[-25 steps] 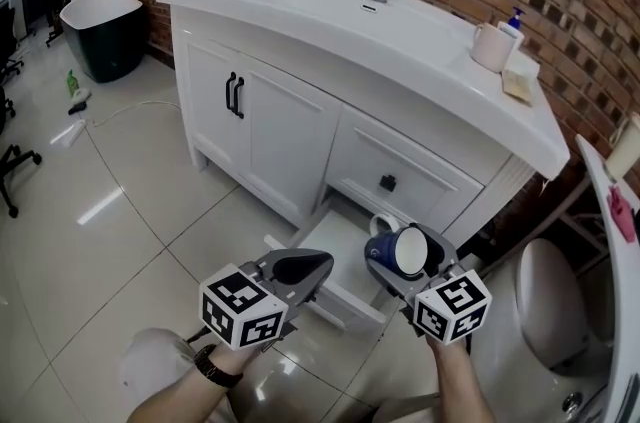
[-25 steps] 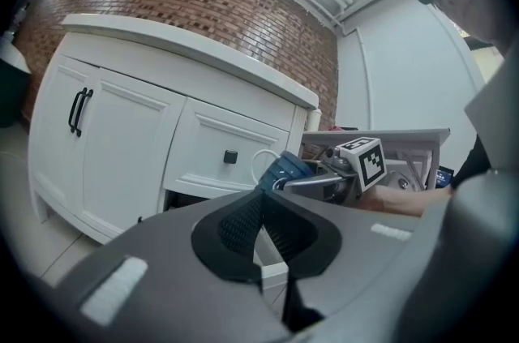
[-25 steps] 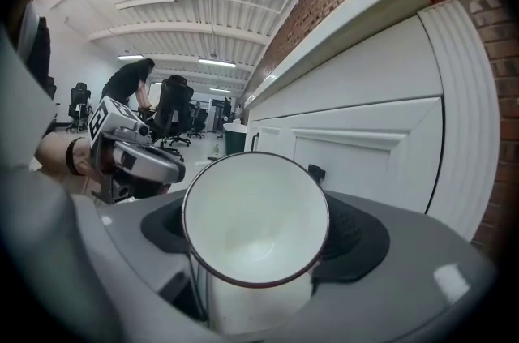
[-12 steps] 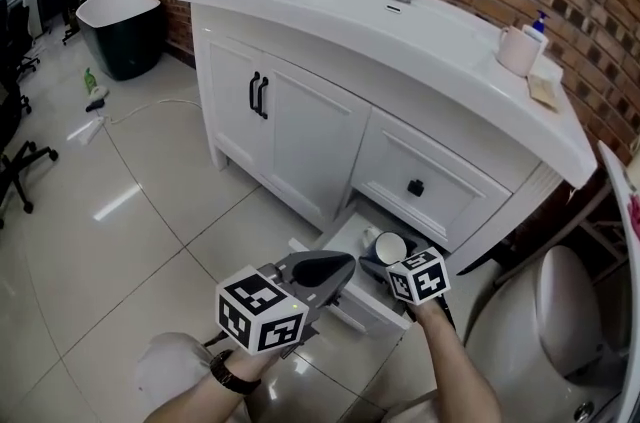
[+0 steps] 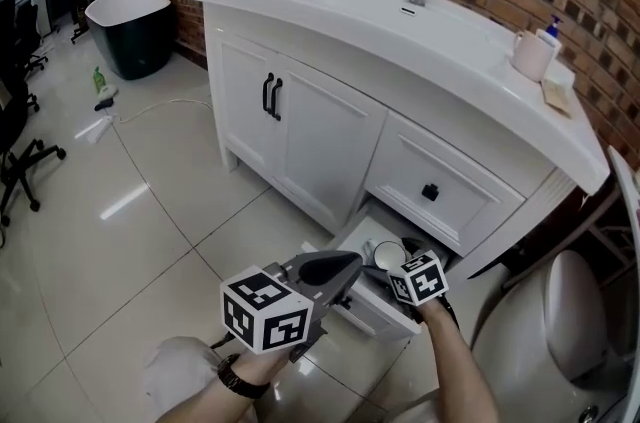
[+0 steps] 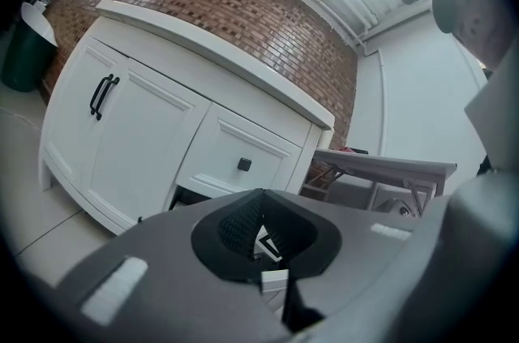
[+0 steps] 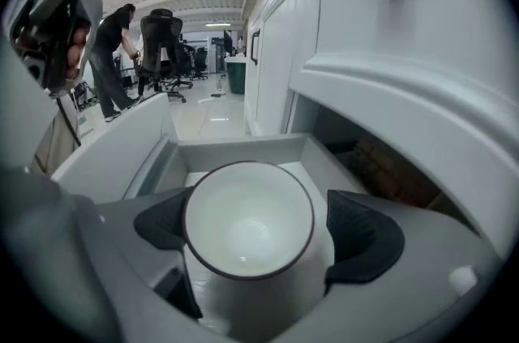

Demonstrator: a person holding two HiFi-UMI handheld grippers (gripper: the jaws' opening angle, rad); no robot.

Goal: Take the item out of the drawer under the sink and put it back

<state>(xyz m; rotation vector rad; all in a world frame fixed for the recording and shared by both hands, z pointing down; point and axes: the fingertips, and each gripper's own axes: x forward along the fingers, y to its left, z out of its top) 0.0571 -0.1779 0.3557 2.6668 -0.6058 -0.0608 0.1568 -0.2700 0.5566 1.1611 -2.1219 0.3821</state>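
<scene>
The low drawer (image 5: 372, 309) under the sink stands pulled out. A mug (image 5: 388, 255), white inside with a dark rim, rests in it. My right gripper (image 5: 397, 263) reaches down into the drawer around the mug. In the right gripper view the mug (image 7: 247, 218) sits between the black pads (image 7: 363, 236), with a gap on the right side; the jaws of my right gripper (image 7: 261, 229) are opening. The drawer walls (image 7: 243, 145) frame it. My left gripper (image 5: 336, 264) hovers shut and empty just left of the drawer; its closed tips (image 6: 259, 221) point at the cabinet.
Above the open drawer is a shut drawer with a black knob (image 5: 430, 192). Cabinet doors with black handles (image 5: 270, 97) are to the left. A toilet (image 5: 560, 306) stands close on the right. A dark tub (image 5: 130, 29) and an office chair (image 5: 18, 156) stand far left.
My right gripper has gone down from above the drawer into it, carrying the mug. The mug now rests in the drawer. The left gripper has hardly moved.
</scene>
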